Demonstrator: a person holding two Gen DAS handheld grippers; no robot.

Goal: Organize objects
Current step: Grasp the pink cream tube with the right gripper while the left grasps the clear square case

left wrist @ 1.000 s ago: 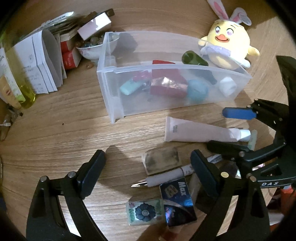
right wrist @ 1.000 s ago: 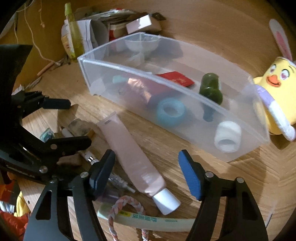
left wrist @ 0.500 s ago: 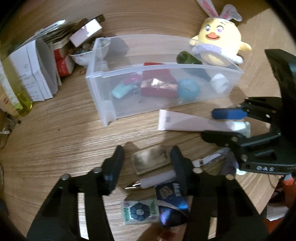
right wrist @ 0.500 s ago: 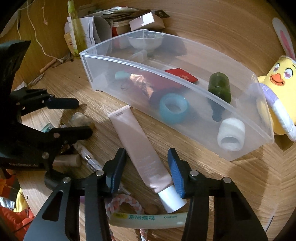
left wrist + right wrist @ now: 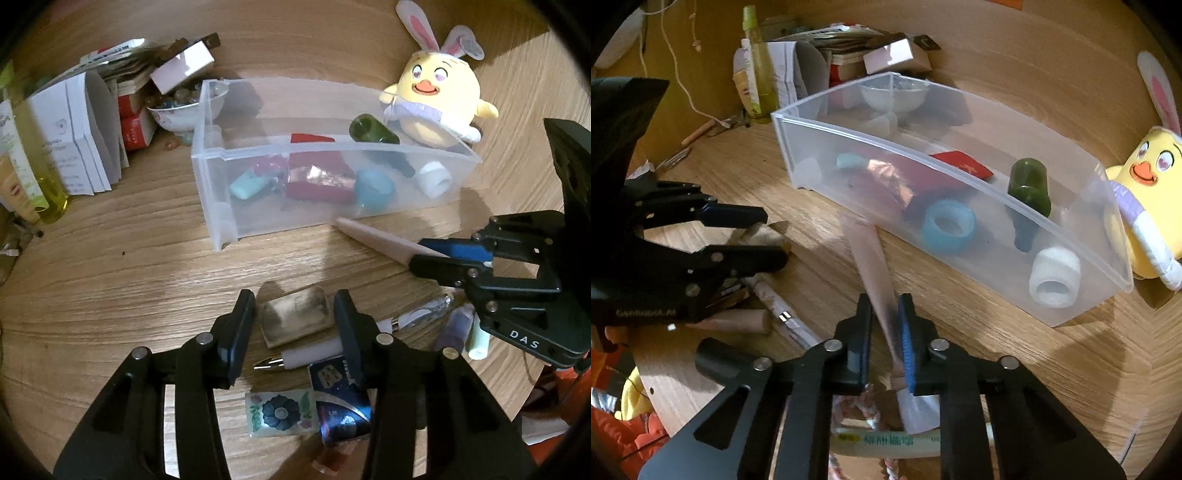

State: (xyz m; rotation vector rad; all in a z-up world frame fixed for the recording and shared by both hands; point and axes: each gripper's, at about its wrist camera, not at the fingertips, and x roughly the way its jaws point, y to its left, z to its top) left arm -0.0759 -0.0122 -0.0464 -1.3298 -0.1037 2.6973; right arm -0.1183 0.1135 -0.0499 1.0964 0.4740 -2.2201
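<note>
both wrist views angled down, close, sharing clear bin (image 5: 221,206)

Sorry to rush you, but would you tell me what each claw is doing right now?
Left claw: just closed onto the small grey block, pads at its sides.
Right claw: just closed, shut on the pink tube.

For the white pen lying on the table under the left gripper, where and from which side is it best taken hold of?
Probably across the white pen's barrel, near the middle, coming from above with the fingers either side of its long axis. It lies flat with its metal tip free, but the left gripper stands over its far end and the dark foil packet crowds one side.
</note>
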